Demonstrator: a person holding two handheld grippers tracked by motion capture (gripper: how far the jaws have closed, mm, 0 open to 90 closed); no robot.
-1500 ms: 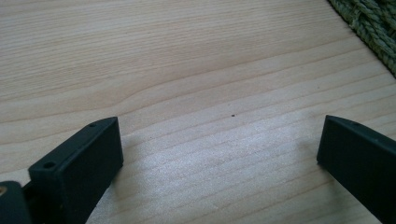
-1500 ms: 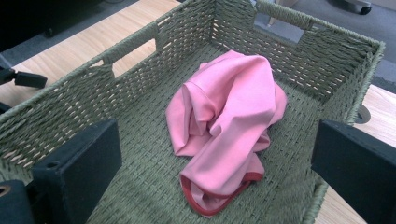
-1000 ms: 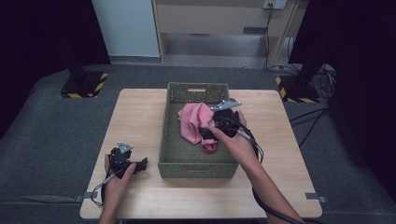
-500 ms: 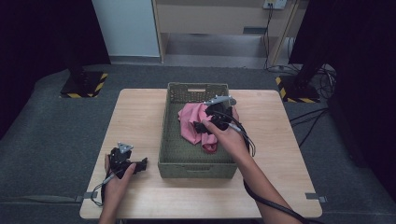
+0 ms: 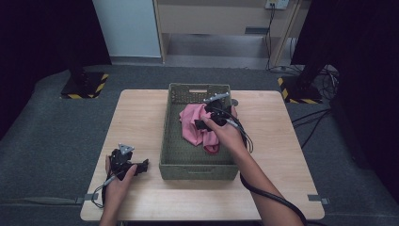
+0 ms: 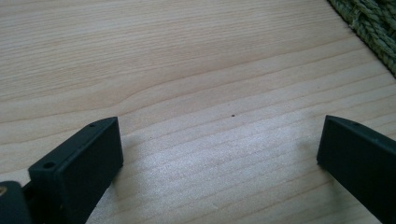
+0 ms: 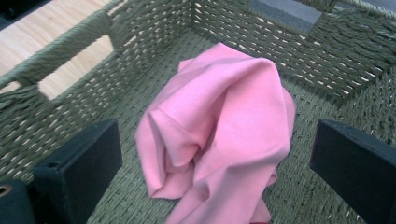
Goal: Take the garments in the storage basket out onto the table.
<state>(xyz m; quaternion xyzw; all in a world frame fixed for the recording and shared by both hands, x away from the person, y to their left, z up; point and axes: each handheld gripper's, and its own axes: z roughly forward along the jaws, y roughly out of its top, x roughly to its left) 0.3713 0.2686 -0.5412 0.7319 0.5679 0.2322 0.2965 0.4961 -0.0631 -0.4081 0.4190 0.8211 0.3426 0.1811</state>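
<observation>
Inside the woven green basket [image 5: 197, 165], the right gripper [image 5: 203, 123] hangs released, jaws wide above the pink cloth [image 7: 224, 121], a soft crumpled heap on the basket floor. Near left, the left gripper [image 5: 141, 167] rests released on the wooden table [image 5: 136, 113].
</observation>
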